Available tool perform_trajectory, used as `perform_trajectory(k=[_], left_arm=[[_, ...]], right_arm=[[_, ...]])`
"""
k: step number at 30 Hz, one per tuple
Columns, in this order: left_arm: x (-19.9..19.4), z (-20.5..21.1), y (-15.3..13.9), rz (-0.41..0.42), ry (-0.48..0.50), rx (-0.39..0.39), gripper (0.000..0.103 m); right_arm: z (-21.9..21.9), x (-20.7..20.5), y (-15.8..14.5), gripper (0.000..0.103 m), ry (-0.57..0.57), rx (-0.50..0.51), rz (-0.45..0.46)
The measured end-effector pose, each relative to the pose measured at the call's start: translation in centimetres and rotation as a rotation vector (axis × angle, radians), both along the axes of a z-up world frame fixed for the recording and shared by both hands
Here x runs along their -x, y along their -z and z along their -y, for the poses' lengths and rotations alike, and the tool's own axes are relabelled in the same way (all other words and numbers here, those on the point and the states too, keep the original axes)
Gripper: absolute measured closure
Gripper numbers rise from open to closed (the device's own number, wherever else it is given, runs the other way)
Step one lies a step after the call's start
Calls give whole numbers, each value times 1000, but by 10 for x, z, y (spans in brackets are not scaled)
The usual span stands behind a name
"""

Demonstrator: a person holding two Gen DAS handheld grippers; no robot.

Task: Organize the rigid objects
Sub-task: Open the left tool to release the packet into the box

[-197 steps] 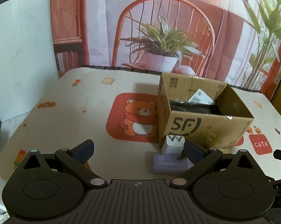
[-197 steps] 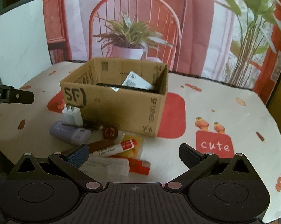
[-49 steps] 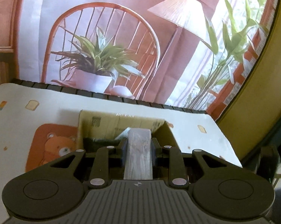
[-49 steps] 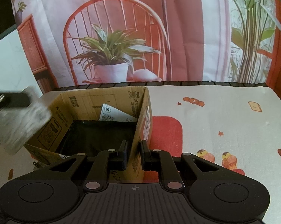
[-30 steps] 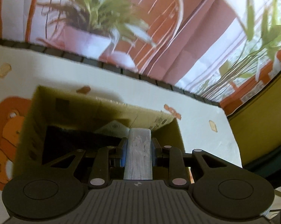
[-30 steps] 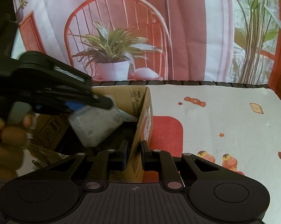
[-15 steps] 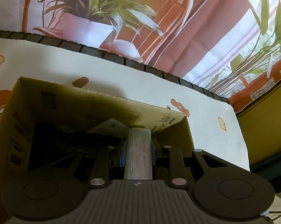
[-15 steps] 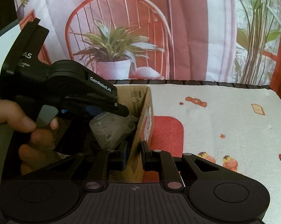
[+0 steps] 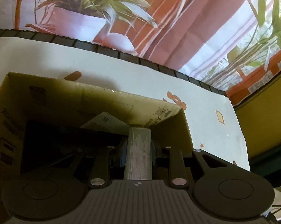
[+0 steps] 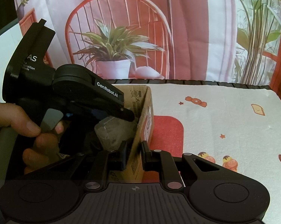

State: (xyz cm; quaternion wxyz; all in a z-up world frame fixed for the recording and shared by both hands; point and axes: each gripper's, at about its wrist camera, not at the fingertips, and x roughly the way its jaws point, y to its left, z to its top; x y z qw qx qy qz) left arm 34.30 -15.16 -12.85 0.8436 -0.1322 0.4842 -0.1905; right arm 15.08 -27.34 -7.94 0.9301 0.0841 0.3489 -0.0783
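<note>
A person's hand (image 10: pixel 26 128) squeezes the trigger of the left gripper (image 9: pixel 138 147), whose jaws are clamped narrowly on a clear plastic case (image 9: pixel 138 158). The case hangs tilted down inside the open cardboard box (image 9: pixel 107 100), above its dark interior and near the box's right wall, with a white paper slip (image 9: pixel 103 121) lying behind it. Further right, the right gripper (image 10: pixel 134 154) is pinched almost fully closed on that wall's edge, on the printed tablecloth (image 10: pixel 224 112).
</note>
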Motion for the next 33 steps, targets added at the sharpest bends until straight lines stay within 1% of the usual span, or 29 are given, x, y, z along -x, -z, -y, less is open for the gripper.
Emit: perform_trajectory(k=[3,5,10,15,23,29,33], left_arm=[[2,0,0,-10,22,6,75],[3,0,-1,-13,34,19,71],[9,-5,-11,14,44,47,52],[18,-16,-29,67,41,34,46],[52,-42,-67,225,35,-50,34],[91,-67,-92,363,39,-148,23],[117,-88,-101,412,12,-206,17]], right_arm=[[0,0,0,88,0,-1,-3],[0,0,1,88,0,-1,-5],[1,1,0,88,3,-6,-13],[-1,2,-1,89,7,-3,-20],[-5,4,-6,88,16,10,-25],[-7,8,-9,89,24,13,-26],[-7,9,-9,88,32,14,-21]])
